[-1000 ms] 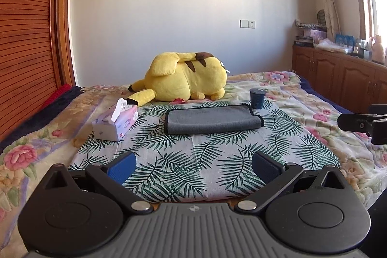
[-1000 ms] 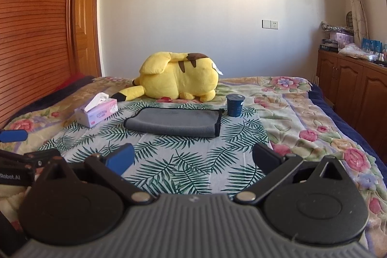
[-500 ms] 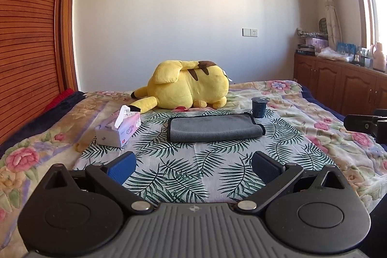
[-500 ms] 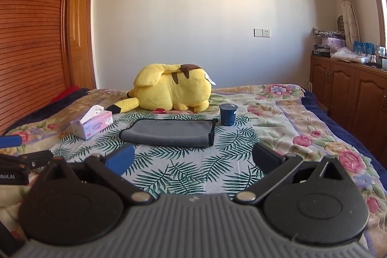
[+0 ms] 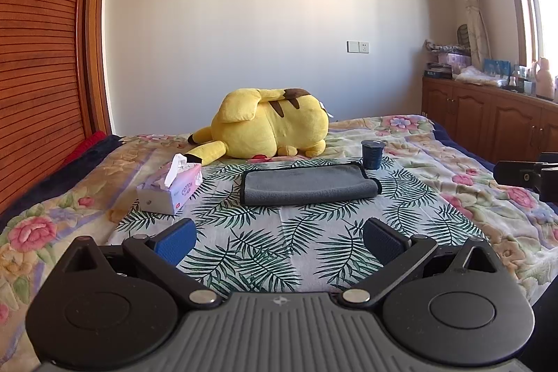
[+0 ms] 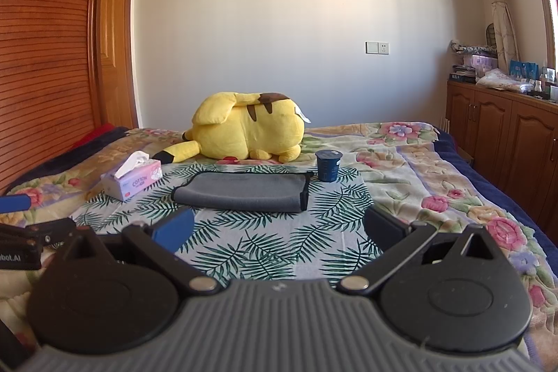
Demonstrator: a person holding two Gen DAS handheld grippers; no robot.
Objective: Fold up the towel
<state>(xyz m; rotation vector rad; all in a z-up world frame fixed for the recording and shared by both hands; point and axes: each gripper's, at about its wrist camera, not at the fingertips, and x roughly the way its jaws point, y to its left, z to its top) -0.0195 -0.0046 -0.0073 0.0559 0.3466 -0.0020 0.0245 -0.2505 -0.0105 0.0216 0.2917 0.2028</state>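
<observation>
A grey towel (image 5: 307, 185) lies folded in a flat rectangle on the palm-leaf cloth (image 5: 272, 246) on the bed; it also shows in the right wrist view (image 6: 244, 190). My left gripper (image 5: 279, 237) is open and empty, well short of the towel and above the bed's near part. My right gripper (image 6: 277, 229) is open and empty, also short of the towel. The right gripper's side shows at the right edge of the left wrist view (image 5: 526, 176). The left gripper's blue pad shows at the left edge of the right wrist view (image 6: 14, 203).
A tissue box (image 5: 171, 189) sits left of the towel. A dark blue cup (image 5: 372, 154) stands at the towel's far right corner. A yellow plush toy (image 5: 268, 128) lies behind. Wooden cabinets (image 6: 502, 135) line the right wall, a slatted wooden panel (image 5: 38, 58) the left.
Both grippers have drawn back and tilted up a little; the towel now appears farther away and lower in both views. The towel has not moved. Both stay open.
</observation>
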